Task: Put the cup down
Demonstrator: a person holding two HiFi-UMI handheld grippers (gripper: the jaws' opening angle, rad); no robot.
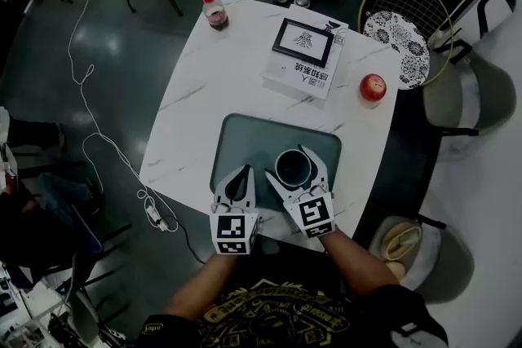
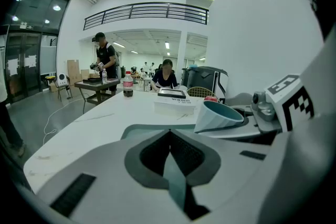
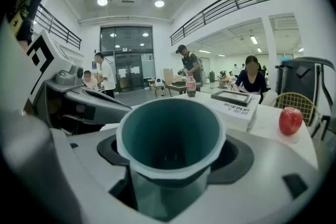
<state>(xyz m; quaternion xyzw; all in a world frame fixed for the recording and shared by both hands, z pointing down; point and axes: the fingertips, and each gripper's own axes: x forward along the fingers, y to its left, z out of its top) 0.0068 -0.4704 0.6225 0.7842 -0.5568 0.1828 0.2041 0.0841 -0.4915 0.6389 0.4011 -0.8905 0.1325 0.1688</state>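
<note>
- My right gripper (image 1: pixel 294 163) clamps the upright teal round cup (image 3: pixel 171 136) over the grey-green rectangular mat (image 1: pixel 245 134) on the white marble counter (image 1: pixel 212 85); possibly touching the mat, view unclear.
- My left gripper (image 1: pixel 242 175), jaws together and empty, hangs just beside.

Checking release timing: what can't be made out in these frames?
- Base of the teal plastic cup, and whether it touches the grey-green mat: head view, hidden under the cup's own rim; right gripper view, sunk between the jaws of the right gripper; left gripper view, behind that gripper's body.
- Print on the white box: too small in every view.
</note>
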